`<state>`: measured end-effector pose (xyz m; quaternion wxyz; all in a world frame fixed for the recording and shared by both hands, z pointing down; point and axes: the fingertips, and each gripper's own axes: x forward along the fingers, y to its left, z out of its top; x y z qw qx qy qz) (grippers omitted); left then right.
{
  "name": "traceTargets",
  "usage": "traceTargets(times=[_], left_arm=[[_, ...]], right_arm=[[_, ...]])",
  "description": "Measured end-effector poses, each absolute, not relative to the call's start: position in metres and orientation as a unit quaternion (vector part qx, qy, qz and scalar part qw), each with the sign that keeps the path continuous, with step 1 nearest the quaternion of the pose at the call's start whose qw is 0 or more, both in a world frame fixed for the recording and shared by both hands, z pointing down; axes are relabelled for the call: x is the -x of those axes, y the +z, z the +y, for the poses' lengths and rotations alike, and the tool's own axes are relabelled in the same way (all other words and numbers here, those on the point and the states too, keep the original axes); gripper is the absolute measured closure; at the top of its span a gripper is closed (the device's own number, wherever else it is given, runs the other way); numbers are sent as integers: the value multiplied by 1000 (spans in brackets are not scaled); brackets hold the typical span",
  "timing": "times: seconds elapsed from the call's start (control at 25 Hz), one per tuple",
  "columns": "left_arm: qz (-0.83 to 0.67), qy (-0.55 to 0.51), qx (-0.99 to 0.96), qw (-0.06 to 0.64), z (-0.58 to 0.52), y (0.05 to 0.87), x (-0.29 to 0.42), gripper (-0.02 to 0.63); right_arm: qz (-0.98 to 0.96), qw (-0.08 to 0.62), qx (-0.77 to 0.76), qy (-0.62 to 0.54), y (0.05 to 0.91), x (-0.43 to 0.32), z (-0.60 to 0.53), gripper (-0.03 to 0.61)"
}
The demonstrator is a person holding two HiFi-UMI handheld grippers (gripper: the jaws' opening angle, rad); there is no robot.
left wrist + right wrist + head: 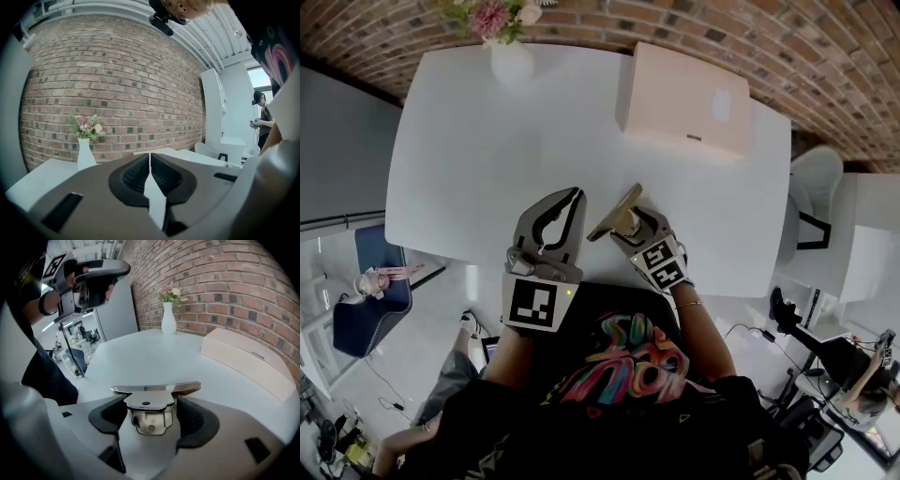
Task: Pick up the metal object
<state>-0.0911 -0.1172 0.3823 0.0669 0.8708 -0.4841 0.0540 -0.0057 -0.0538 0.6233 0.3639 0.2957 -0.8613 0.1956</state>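
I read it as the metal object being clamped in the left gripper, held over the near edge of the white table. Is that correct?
Wrong gripper. The metal object is clamped in the right gripper, as the right gripper view shows, between its jaws. The left gripper is shut on nothing. The rest stands: it is held over the near edge of the white table.

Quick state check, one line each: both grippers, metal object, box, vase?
left gripper: jaws shut, nothing between them.
right gripper: jaws shut on the metal object.
metal object: held in the right jaws, its flat plate lying across the jaw tips.
box: closed, lying flat on the table.
vase: upright on the table, flowers in it.
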Motion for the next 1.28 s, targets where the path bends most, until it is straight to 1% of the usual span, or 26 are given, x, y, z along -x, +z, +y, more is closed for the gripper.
traceTargets(times=[0.16,0.24,0.32,0.72,1.28], left_arm=[[-484,56,-871,68,-118,383,91,584],[-483,56,-871,67,-118,383,90,584],[-483,55,-871,66,-118,382,90,584],[-482,54,-872,63,-119,379,93,584],[-481,47,-874,59,-123,372,93,584]], right_arm=[[-863,366,-295,187,624,7,-54,238],[-865,365,-294,180,623,8,-54,259],[-866,364,-295,174,622,9,-54,264],[-866,352,-309,175,615,5,-58,268],[-867,297,-360,175,574,-11,-82,270]])
